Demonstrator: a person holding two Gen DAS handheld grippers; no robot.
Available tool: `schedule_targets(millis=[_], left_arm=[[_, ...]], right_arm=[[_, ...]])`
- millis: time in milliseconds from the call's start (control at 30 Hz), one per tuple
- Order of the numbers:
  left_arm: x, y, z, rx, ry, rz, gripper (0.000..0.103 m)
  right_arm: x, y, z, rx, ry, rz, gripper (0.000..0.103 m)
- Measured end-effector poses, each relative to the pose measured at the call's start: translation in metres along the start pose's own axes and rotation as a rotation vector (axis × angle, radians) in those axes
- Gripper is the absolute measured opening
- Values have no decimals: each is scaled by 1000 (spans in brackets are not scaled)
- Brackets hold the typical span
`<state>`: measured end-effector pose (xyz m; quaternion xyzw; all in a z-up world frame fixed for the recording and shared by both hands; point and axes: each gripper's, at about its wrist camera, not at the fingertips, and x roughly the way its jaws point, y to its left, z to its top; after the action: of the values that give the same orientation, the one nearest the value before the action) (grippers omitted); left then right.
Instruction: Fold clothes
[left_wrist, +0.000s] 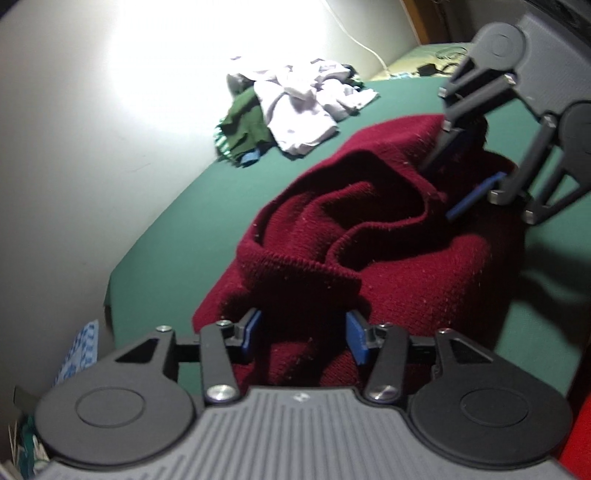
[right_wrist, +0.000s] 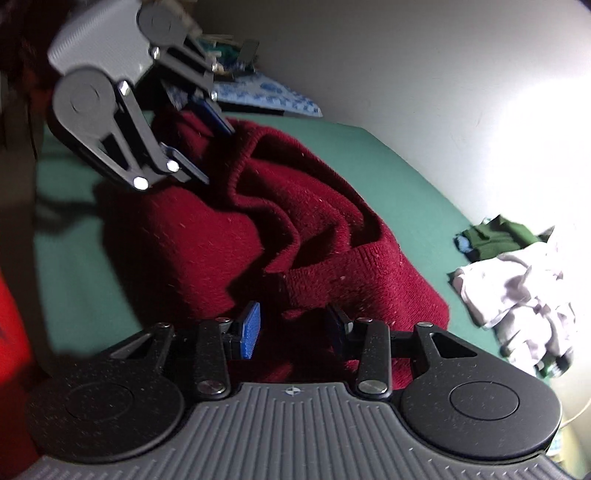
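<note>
A dark red knitted sweater (left_wrist: 388, 240) lies bunched on a green surface (left_wrist: 207, 206); it also shows in the right wrist view (right_wrist: 314, 229). My left gripper (left_wrist: 303, 334) is open, its blue pads on either side of a fold of the sweater's near edge. It also shows in the right wrist view (right_wrist: 218, 151) at the sweater's far end. My right gripper (right_wrist: 291, 328) is open over the sweater's opposite edge. In the left wrist view the right gripper (left_wrist: 458, 177) shows at the far side, jaws apart around the knit.
A pile of white and dark green clothes (left_wrist: 295, 114) lies further along the green surface by the white wall; it also shows in the right wrist view (right_wrist: 517, 280). A blue patterned cloth (right_wrist: 266, 92) lies beyond the surface. A red object (right_wrist: 11, 332) is at the left edge.
</note>
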<state>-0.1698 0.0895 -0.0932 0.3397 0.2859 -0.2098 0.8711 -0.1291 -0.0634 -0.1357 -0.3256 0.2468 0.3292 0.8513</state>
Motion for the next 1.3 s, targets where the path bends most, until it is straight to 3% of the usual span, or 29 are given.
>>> schedule_targets(millis=[100,167,233,300,467,600,800,967,1133,1300], left_arm=[[6,4,-5,-4,-4,-19,49],[9,9,-6,-18,-5,-32,44],[8,14,-5,-32,-12,-53,34],[2,21,-4,-66,-20,-89,17],[-16,37,-2,-156,-54,-166,7],[-30,41,-2,-201,-73,-228,6],[-36,41,-12,-230,-37,-267,6],[-20,36,-12,-243,33,-224,17],[0,33,-1,-337,85,-196,27],[13,24,2,-418,134,-160,28]], right_arm=[[11,-6,4,44,14,3,33],[15,-9,5,73,15,-5,15],[13,-15,5,125,12,-3,12],[6,-24,8,185,-4,9,12],[-16,-34,15,269,-40,57,11],[-28,-34,17,305,-29,75,11],[-40,-30,17,281,8,92,11],[-24,-20,12,283,79,86,11],[-6,-12,12,419,144,76,15],[3,-13,8,560,168,79,17]])
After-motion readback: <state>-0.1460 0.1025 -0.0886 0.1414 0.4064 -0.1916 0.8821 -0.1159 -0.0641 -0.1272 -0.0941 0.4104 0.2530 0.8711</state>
